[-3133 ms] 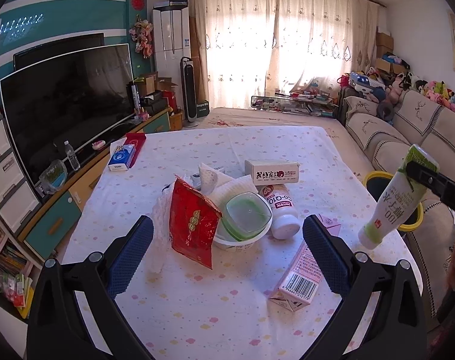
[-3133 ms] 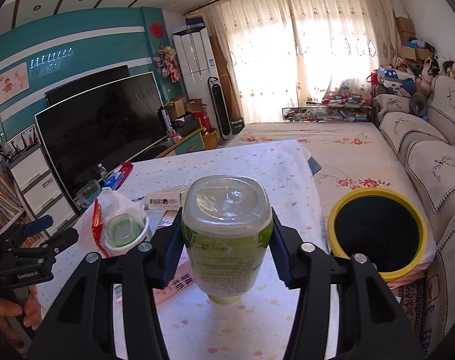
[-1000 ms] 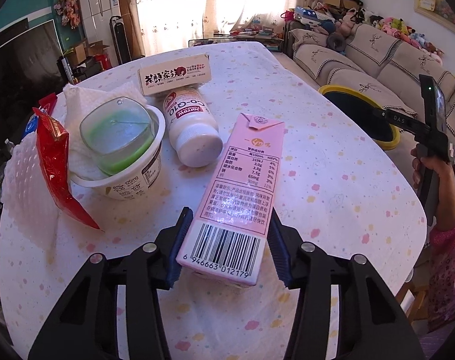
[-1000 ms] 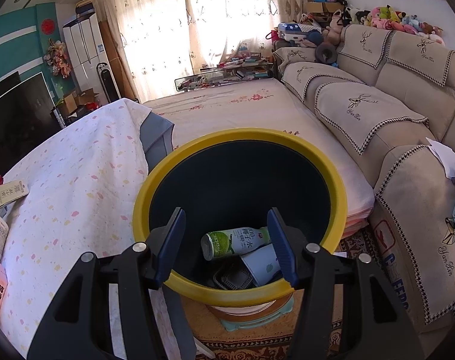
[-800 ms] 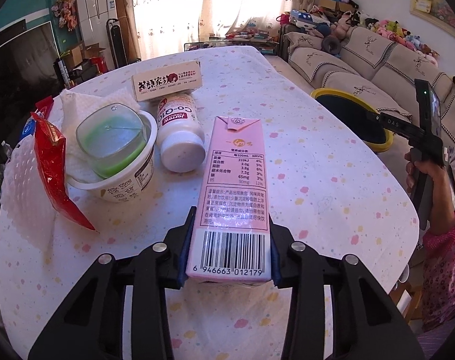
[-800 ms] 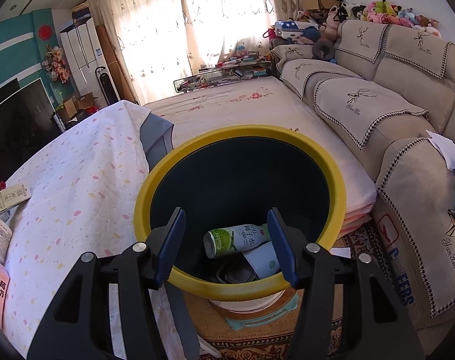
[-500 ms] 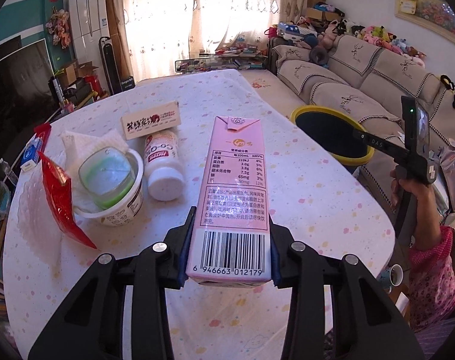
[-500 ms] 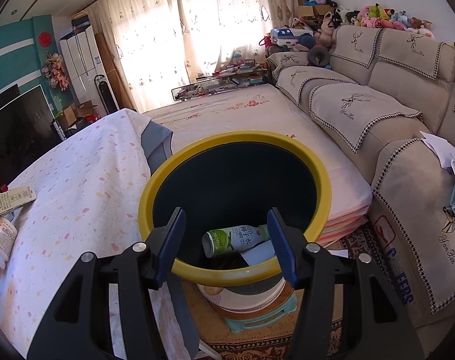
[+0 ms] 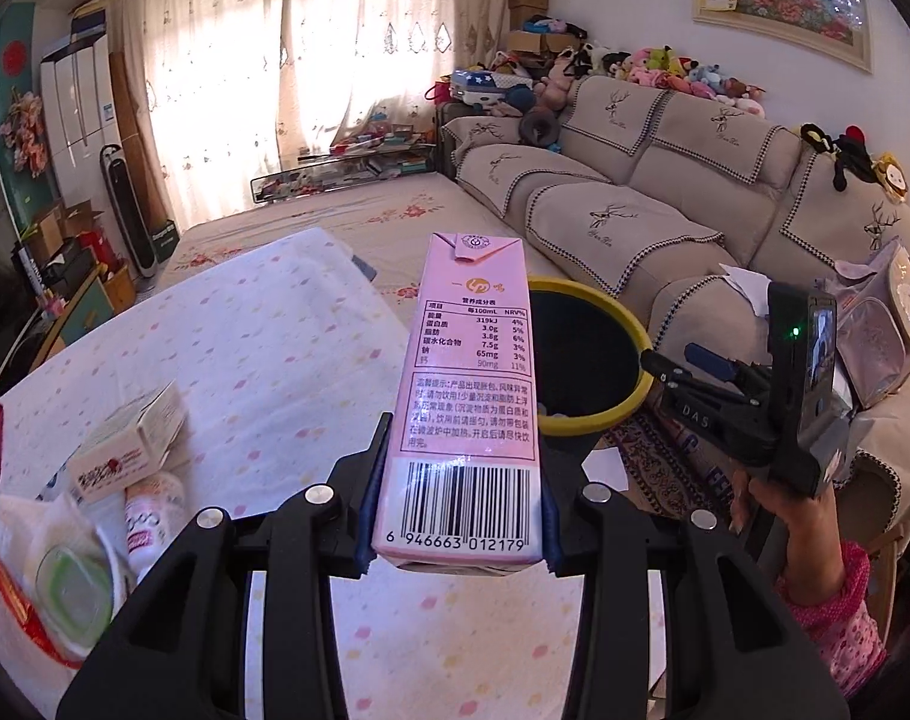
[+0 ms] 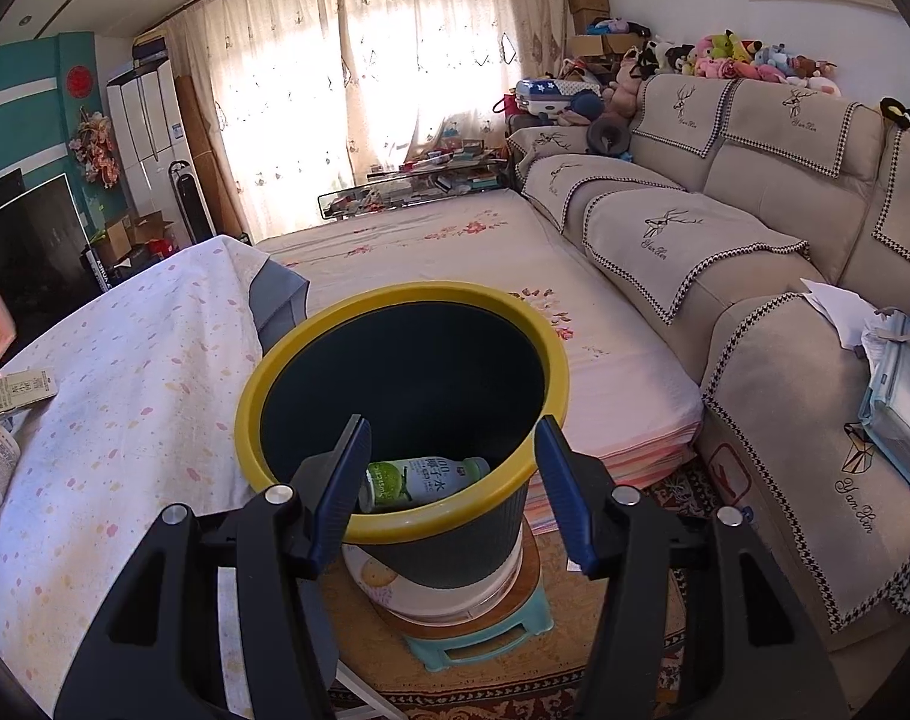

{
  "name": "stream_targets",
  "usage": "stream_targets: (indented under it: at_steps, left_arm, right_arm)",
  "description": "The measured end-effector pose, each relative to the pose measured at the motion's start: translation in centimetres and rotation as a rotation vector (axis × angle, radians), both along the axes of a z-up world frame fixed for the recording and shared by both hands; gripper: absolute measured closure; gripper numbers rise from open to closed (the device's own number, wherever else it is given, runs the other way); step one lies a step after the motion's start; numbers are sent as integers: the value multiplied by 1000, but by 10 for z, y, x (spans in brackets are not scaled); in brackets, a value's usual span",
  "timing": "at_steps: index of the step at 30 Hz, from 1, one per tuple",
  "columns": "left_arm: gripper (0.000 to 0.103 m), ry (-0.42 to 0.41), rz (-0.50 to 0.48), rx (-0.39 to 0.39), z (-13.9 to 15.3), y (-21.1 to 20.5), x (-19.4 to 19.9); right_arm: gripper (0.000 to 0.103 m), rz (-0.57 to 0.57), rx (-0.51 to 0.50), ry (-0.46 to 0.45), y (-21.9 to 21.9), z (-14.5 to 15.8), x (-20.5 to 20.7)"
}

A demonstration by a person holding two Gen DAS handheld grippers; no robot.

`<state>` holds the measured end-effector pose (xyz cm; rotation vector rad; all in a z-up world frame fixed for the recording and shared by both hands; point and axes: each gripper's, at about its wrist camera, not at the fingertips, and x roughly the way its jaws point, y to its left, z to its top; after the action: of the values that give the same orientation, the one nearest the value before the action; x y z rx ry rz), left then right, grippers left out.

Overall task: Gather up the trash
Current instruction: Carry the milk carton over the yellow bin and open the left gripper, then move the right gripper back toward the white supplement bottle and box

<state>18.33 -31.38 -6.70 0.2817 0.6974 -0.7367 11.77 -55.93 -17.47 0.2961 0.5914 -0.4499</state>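
Lifted off table (image 9: 287, 348): pink carton (image 9: 468, 396) clamped in left tongs (image 9: 458, 501) | right tongs (image 10: 452, 483) agape, empty, over bin (image 10: 311, 360)

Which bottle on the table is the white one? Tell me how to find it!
Look at the table with the dotted cloth, near its left edge in the left wrist view. Just below the little cream box lies the bottle, on its side, beside the tub with the green lid. It is the only round white thing with red letters; its neighbours are a box, a tub and a red wrapper.
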Motion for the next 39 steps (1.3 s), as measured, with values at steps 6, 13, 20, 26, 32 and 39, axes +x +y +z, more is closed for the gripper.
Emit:
stream_targets:
  at_steps: [6, 13, 20, 26, 32, 39]
  left_arm:
    - [64, 29, -44, 18, -12, -74, 29]
    - [64, 65, -70, 60, -40, -145, 61]
    - [64, 101, -62, 94, -72, -188, 90]
    - [62, 119, -33, 123, -91, -207, 108]
    - [44, 101, -10, 119, -86, -200, 109]
    - [34, 42, -3, 43, -43, -149, 71]
  right_arm:
    - [49, -20, 13, -6, -15, -2, -8]
    - [49, -33, 33, -8, -30, -6, -10]
    - [49, -33, 33, -1, -35, -10, -6]
    - [49, -39, 44, 8, -40, -14, -4]
    - [49, -34, 49, 9, -38, -13, -3]
    - [49, -16, 48, 2, -29, -10, -3]
